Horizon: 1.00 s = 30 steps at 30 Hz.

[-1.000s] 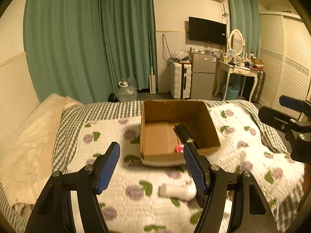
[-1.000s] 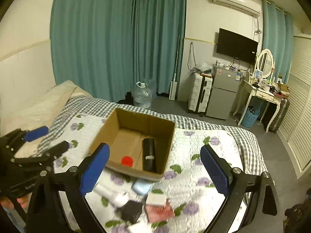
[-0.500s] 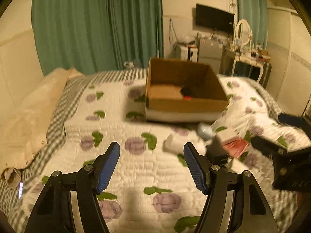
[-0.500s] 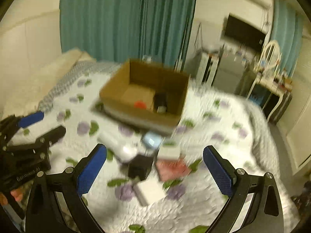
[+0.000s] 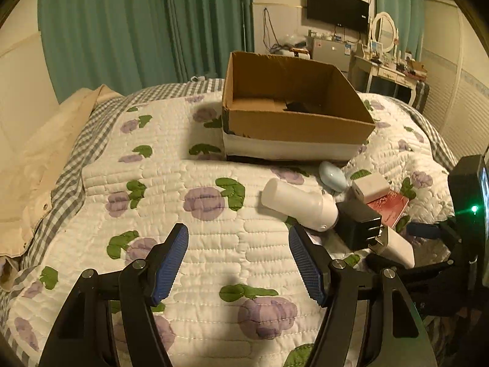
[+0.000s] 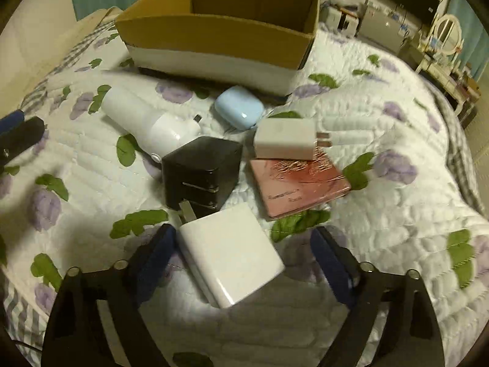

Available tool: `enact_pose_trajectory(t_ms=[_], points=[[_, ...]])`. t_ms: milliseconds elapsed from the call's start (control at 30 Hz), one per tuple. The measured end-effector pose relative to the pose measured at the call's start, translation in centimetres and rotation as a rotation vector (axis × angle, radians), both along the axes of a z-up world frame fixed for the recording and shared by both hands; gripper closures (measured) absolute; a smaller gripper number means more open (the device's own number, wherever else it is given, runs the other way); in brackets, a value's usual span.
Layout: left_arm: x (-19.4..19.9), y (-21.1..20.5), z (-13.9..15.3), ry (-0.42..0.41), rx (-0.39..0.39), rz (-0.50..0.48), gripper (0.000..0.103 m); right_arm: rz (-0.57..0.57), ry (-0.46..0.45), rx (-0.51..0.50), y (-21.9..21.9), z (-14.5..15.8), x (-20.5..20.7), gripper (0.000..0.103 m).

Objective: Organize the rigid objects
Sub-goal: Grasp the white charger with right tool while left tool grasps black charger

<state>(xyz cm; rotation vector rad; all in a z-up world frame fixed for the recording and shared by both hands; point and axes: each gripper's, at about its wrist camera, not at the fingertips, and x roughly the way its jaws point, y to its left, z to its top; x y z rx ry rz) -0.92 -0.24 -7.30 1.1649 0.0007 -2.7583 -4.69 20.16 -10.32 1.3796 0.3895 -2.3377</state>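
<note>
1. A bedroom: a bed [image 5: 214,244] under a white quilt with purple flowers, green curtains [image 5: 137,30] behind.
2. A large white charger [image 6: 229,253] lies near on the quilt, between the jaws of the right tool [image 6: 244,263] — these have just been closing, yet no pad presses it.
3. Just beyond it: a black charger [image 6: 198,171], a pink box [image 6: 299,186], a smaller white charger [image 6: 284,140], a pale blue case [image 6: 240,108] and a white cylinder-shaped device [image 6: 146,119].
4. Farther off stands an open cardboard box [image 5: 293,125].
5. The left tool [image 5: 238,260] hangs over bare quilt — jaws apart, empty.
</note>
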Motion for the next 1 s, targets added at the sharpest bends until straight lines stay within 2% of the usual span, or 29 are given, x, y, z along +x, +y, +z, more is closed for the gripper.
enact_pose_trajectory(t_ms=[100,200,300,467,567,667,800,1000], points=[[-0.1,0.3,-0.1,-0.011,-0.005,-0.007,0.032,0.024,-0.038,-0.040,-0.1,-0.2,-0.1,0.038],[-0.2,0.8,-0.1,-0.022,-0.012,-0.015,0.032,0.045,-0.008,-0.002,-0.6,0.3,0.8,0.040],[-0.5,1.6,0.1,-0.030,-0.014,-0.026,0.032,0.058,0.018,-0.006,-0.3,1.9,1.7,0.044],[-1.6,3.7,0.0,-0.053,0.022,-0.067,0.032,-0.011,0.122,-0.018,2.0,5.6,0.7,0.047],[-2.8,5.5,-0.7,-0.078,0.055,-0.091,0.032,-0.068,0.149,-0.022,3.5,6.5,-0.5,0.049],[-4.0,7.4,-1.8,-0.108,0.067,-0.103,0.032,-0.100,0.148,-0.029,4.5,6.3,-1.5,0.049],[-4.8,9.8,-3.0,-0.131,0.073,-0.168,0.032,-0.119,0.121,-0.044,5.4,5.5,-2.3,0.050],[-6.3,11.0,-4.0,-0.158,0.111,-0.202,0.032,-0.134,0.114,-0.066,5.9,5.1,-3.0,0.050]])
